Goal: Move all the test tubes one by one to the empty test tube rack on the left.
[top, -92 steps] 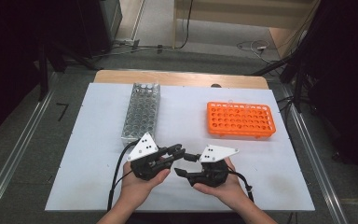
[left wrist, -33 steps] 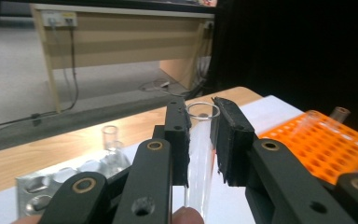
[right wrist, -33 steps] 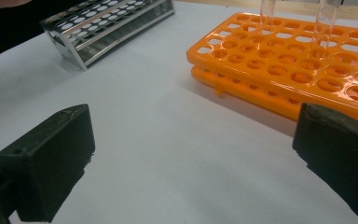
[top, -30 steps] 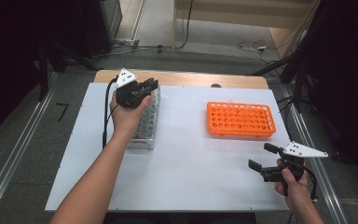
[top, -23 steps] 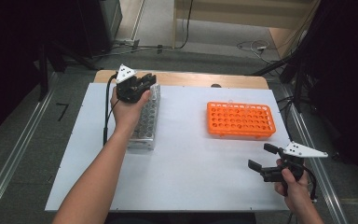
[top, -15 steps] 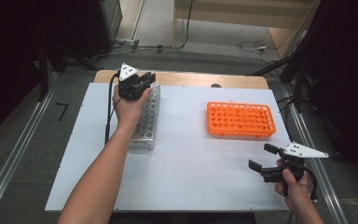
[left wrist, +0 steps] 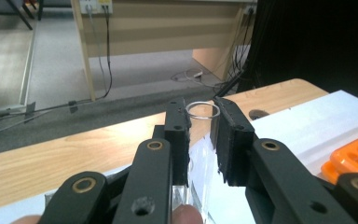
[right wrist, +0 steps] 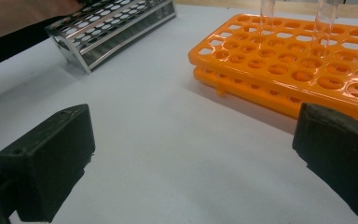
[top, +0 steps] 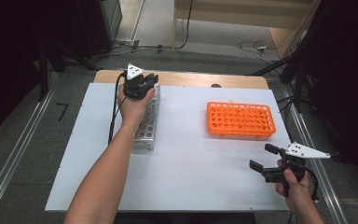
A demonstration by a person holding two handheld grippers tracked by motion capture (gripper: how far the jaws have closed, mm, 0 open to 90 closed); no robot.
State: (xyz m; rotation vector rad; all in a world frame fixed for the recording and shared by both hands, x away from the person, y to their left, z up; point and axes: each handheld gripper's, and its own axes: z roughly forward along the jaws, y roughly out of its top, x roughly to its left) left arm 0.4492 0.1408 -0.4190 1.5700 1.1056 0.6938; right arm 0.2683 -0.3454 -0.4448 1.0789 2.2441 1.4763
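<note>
My left gripper (top: 150,80) hovers over the far end of the metal tube rack (top: 147,123). In the left gripper view its jaws (left wrist: 200,121) are shut on a clear glass tube (left wrist: 203,135) that stands upright, open rim on top. The tube's lower end is hidden behind the jaws. My right gripper (top: 264,157) is held near the front right of the white board, open with nothing between its pads (right wrist: 191,163). An orange tube rack (top: 240,119) lies at the right, and two clear tubes (right wrist: 266,11) stand in its far rows.
The white board (top: 191,163) covers most of the table, with a bare wooden strip (top: 191,79) along its far edge. The metal rack (right wrist: 116,32) lies to the left of the orange rack (right wrist: 298,60). Cables and dark equipment sit on the floor beyond.
Both grippers left the front middle: the left went to the metal rack's far end, the right to the front right. In the last second the left crept farther away and lower.
</note>
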